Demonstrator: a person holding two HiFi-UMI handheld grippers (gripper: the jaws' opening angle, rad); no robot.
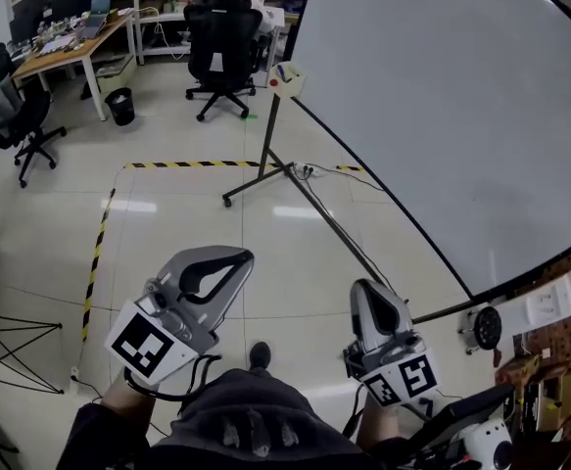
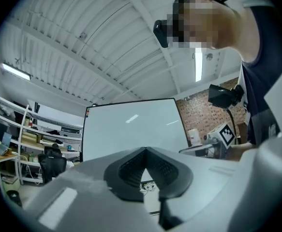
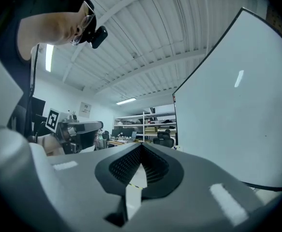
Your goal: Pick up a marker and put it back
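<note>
The left hand-held gripper [image 1: 238, 257] and right hand-held gripper [image 1: 365, 286] are pale grey with black pads. Each carries a black-and-white marker cube [image 1: 153, 346]. The person's sleeve [image 1: 91, 439] is dark.

Open workshop, pale glossy tiled floor [image 1: 187, 223].
A large whiteboard [image 1: 442, 106] stands ahead and right of the jaws. Well beyond them are a black office chair [image 1: 221, 42], a wooden desk [image 1: 70, 52] and a bin [image 1: 120, 106]. Yellow-black tape [image 1: 182, 164] crosses the floor between.

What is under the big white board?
Under the whiteboard a dark metal stand runs down to the tiled floor, with a white power strip and cables beside its foot. The board covers whatever is behind it.
</note>
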